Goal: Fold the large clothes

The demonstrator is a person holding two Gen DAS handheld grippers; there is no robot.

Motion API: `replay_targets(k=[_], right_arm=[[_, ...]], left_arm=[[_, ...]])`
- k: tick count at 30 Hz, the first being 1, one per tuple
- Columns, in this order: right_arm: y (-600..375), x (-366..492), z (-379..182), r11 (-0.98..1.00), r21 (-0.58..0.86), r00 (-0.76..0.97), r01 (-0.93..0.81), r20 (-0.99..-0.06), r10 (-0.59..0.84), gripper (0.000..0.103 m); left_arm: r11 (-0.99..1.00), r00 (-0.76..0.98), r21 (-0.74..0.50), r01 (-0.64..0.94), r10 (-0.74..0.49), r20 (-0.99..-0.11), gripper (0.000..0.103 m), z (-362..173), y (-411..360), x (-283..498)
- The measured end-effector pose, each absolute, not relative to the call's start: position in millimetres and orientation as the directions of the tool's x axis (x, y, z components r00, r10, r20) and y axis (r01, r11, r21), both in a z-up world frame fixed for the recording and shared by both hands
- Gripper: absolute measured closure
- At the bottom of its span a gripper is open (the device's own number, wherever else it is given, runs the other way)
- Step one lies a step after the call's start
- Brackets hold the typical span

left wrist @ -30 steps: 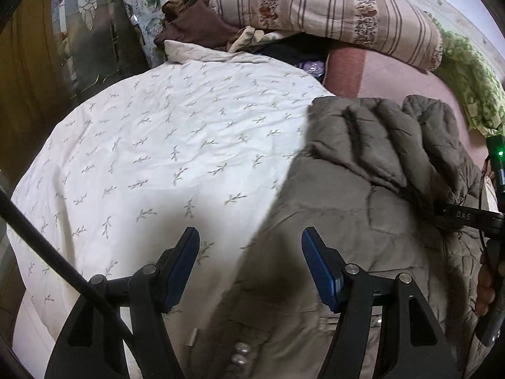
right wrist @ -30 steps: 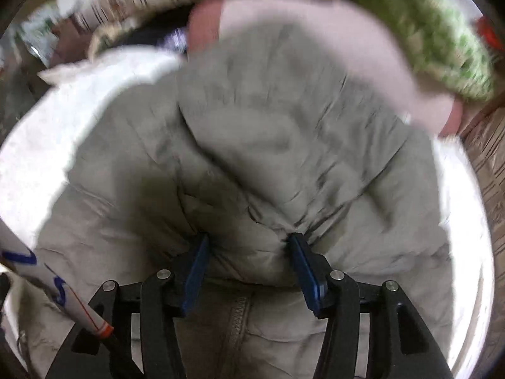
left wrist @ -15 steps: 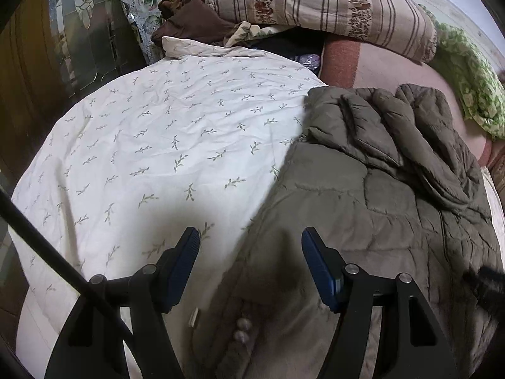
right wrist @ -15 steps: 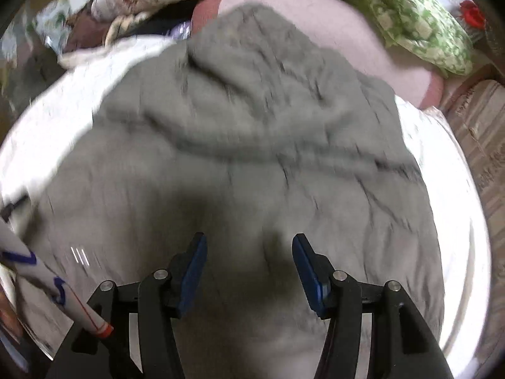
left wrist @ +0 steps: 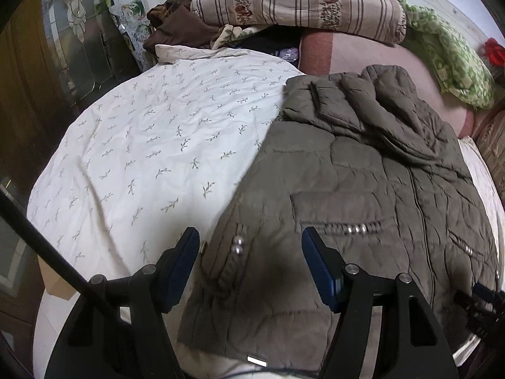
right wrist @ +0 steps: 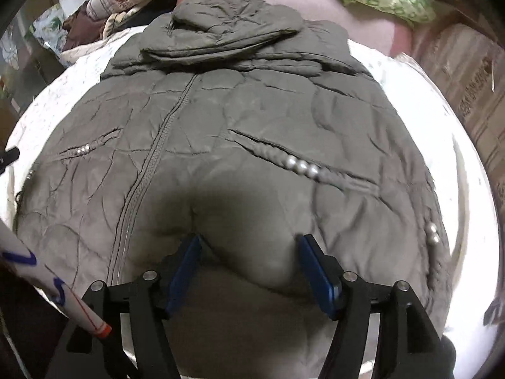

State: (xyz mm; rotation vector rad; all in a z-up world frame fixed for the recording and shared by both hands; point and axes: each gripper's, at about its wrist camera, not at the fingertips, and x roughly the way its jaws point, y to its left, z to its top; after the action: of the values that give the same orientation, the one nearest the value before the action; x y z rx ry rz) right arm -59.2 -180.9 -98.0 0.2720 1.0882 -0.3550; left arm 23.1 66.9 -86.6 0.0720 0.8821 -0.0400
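An olive-grey quilted hooded jacket (left wrist: 363, 189) lies front up on a white bedsheet with a twig print (left wrist: 157, 145), its hood folded down at the far end. It also fills the right wrist view (right wrist: 252, 110), zipper down the middle, pearl-trimmed pockets either side. My left gripper (left wrist: 251, 255) is open and empty, over the jacket's lower left edge. My right gripper (right wrist: 249, 262) is open, its pads either side of a puffed-up fold at the jacket's hem; the fold sits between them, not pinched.
A striped pillow (left wrist: 300, 3), brown clothes (left wrist: 176, 28) and a green floral quilt (left wrist: 451, 60) lie at the head of the bed. A pink blanket (left wrist: 378, 53) lies beyond the hood. Cardboard boxes (right wrist: 473, 94) stand to the right. Dark wooden furniture (left wrist: 38, 63) stands on the left.
Both grippers have pulled back from the hood end toward the jacket's hem. The right gripper let go of the hood, which now lies folded down on the jacket.
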Motion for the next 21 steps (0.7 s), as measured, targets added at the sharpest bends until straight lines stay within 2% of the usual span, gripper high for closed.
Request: replay_targets(k=[11,16,21], right_arm=[[-262.0,-118.2,-69.4,0.791,0.102,0.466,0.604,-0.850,-0.246,0.033],[-305.9,-147.6,-70.2,0.704,0.127,0.444,0.699,-0.848,-0.289,0.032],[-340.7,-159.3,-87.4,0.632,0.188,0.434,0.752,-0.863,-0.259,0.032]], left_arm=[[0.994,0.624,0.096,0.060,0.038,-0.781,0.037,-85.7,68.1,8.3],[0.996,0.598,0.080,0.040,0.040,-0.801,0.037,-94.6,75.1,15.7],[0.997,0.565,0.067,0.027,0.040,-0.824,0.037,-105.6,82.3,24.6]])
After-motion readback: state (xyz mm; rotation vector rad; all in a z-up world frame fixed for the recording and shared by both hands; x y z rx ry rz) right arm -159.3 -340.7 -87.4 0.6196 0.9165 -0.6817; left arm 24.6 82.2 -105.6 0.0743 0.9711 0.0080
